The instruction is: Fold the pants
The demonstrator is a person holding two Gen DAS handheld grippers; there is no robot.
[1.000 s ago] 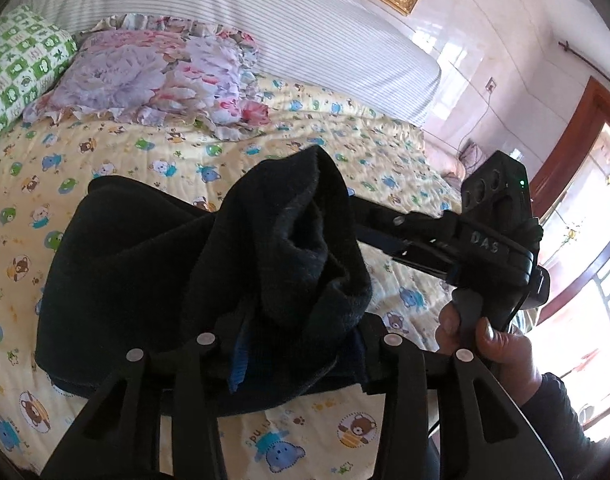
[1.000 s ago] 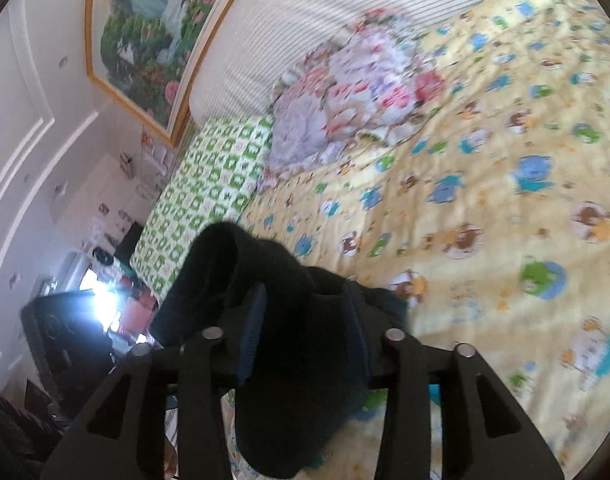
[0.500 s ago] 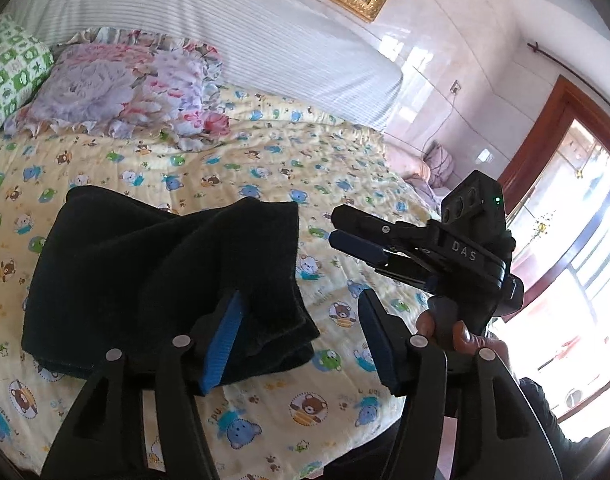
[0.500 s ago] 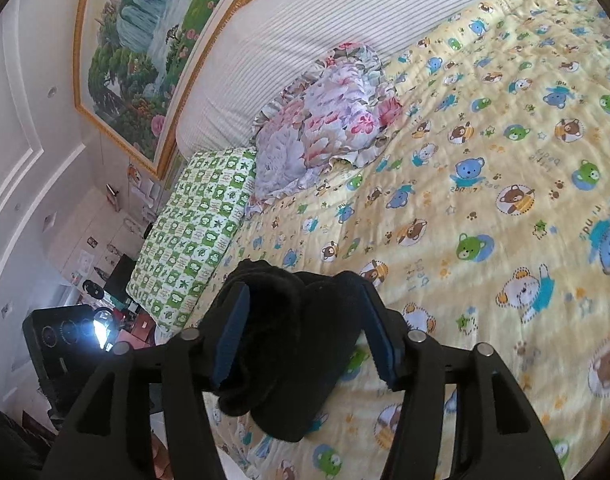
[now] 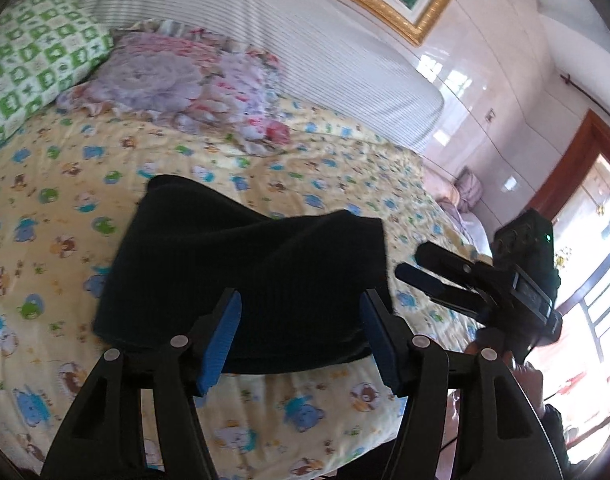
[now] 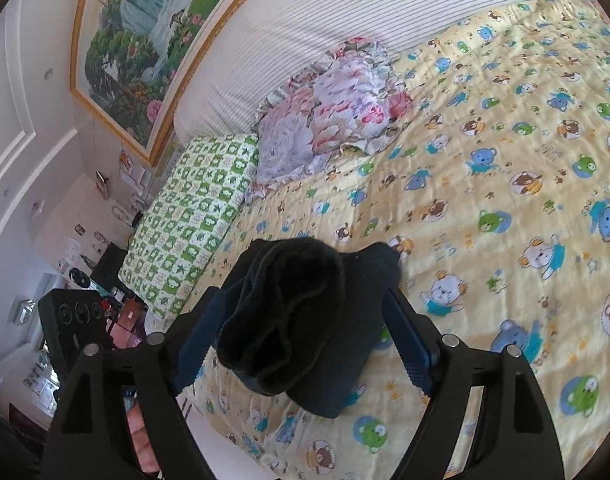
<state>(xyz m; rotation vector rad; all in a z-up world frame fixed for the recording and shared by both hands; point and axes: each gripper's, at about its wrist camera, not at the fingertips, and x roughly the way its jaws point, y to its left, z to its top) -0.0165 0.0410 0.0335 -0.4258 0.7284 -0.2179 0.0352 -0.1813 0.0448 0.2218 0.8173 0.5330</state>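
Note:
The black pants [image 5: 241, 264] lie folded in a thick bundle on the yellow bear-print bedspread [image 5: 65, 208], near the bed's front edge. My left gripper [image 5: 301, 340] is open and empty, its blue pads just short of the bundle's near edge. My right gripper [image 6: 305, 340] is open too, its jaws on either side of the bundle's rolled end [image 6: 305, 308] without clamping it. The right gripper also shows in the left wrist view [image 5: 445, 280], just right of the pants.
A floral pillow [image 5: 177, 84] and a green checked pillow [image 5: 29, 60] lie at the head of the bed by the striped headboard [image 5: 265, 32]. A window and wooden door frame [image 5: 577, 184] are to the right. A cluttered side table [image 6: 81, 280] stands left of the bed.
Both grippers have opened and let go of the pants. The bundle has dropped flat onto the bedspread, and both grippers have drawn back from it.

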